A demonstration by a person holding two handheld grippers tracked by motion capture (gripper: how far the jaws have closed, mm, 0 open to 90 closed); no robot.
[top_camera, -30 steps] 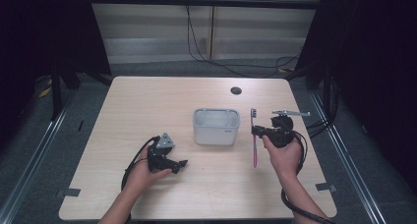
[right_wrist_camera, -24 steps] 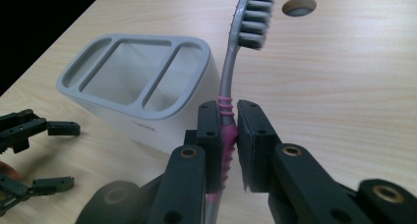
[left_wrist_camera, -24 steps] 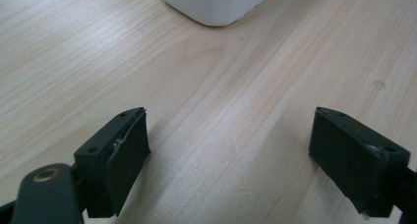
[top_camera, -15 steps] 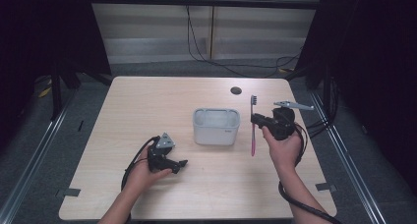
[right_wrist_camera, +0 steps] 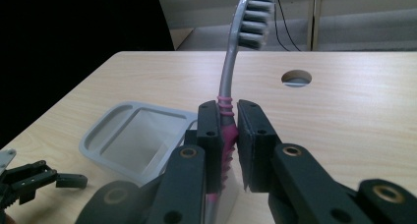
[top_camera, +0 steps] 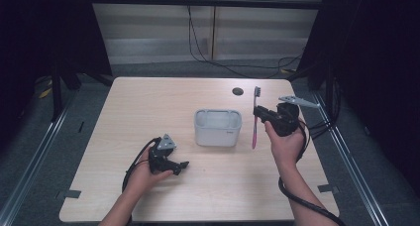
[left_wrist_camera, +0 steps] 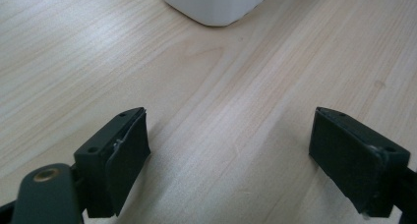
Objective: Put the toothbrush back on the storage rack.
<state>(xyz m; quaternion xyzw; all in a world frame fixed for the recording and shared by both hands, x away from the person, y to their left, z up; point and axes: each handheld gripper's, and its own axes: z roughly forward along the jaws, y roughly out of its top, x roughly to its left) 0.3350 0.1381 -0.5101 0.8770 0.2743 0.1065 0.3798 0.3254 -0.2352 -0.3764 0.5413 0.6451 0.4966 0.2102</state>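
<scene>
- Two grippers show in the high view; the right gripper (top_camera: 262,114) is clamped on a pink toothbrush (top_camera: 255,118) about midway along its handle, above the right half of the worktop (top_camera: 148,107), and the brush's long axis runs from the far edge toward the near edge, bristles at the far end; the grey holder (top_camera: 218,128) stands just to the left of the brush, apart from it, so the coming move seems to turn on carrying the brush sideways over the holder's open top and tipping it; the right hand is by far the nearer one; the left gripper (top_camera: 182,164) rests low by the near-left part of the worktop, well apart from the holder.
- One thing stands ahead in the left gripper view: a corner of the holder (left_wrist_camera: 216,5) at the top; the jaws stand wide with only bare wood between them.
- One long axis fills the right gripper view; the toothbrush (right_wrist_camera: 231,76) rises from between the pressed jaws, bristles uppermost, with the holder (right_wrist_camera: 140,135) low and to the left, its mouth open upward.
- One change against the earlier high views: the brush and right gripper now sit farther toward the far edge and look lifted; the left hand lies where it was.
</scene>
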